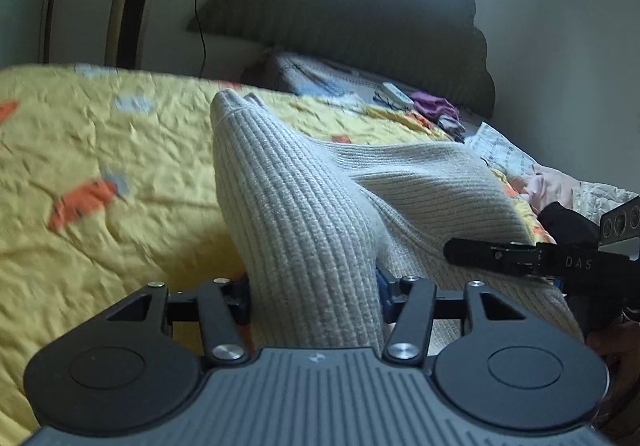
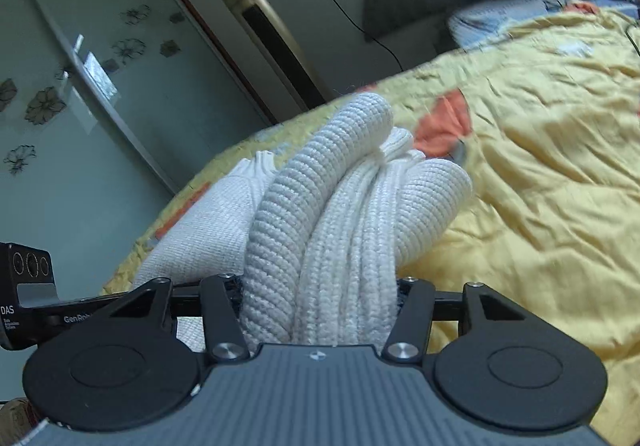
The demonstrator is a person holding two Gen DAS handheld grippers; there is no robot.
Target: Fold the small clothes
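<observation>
where both grippers pinch it, ribbed cream knit sweater [image 1: 304,206] in rounded folds.

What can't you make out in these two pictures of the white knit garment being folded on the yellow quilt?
- Left wrist view: the left hand-held gripper has its fingertips buried under the white knit garment.
- Right wrist view: the right hand-held gripper is likewise smothered by bunched knit folds.
- Both views: the garment's full shape and type; only bunched parts show.
- Left wrist view: the yellow quilt has motion-blurred patterns.
- Left wrist view: small items by the dark headboard are too small to identify.
</observation>
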